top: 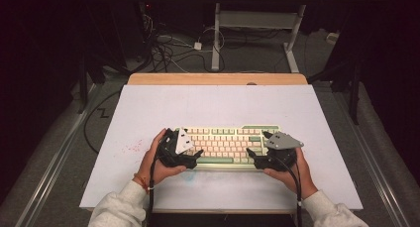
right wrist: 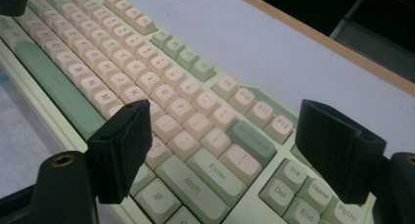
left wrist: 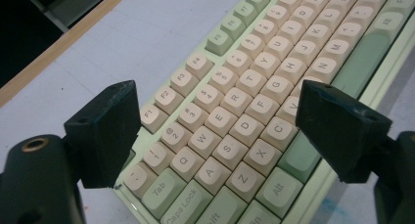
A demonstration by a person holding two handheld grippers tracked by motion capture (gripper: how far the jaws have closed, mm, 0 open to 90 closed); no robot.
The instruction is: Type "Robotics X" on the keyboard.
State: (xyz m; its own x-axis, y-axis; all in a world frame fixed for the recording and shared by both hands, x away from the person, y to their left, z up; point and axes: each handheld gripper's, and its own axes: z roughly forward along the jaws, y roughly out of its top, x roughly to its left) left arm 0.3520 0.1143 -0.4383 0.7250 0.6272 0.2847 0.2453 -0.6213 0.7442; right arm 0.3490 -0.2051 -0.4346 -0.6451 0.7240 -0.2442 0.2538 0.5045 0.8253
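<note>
Both my left gripper and right gripper hang released, straddling opposite ends of the keyboard, which runs lengthwise between them.

Dark lab: floor cables, desk frame
</note>
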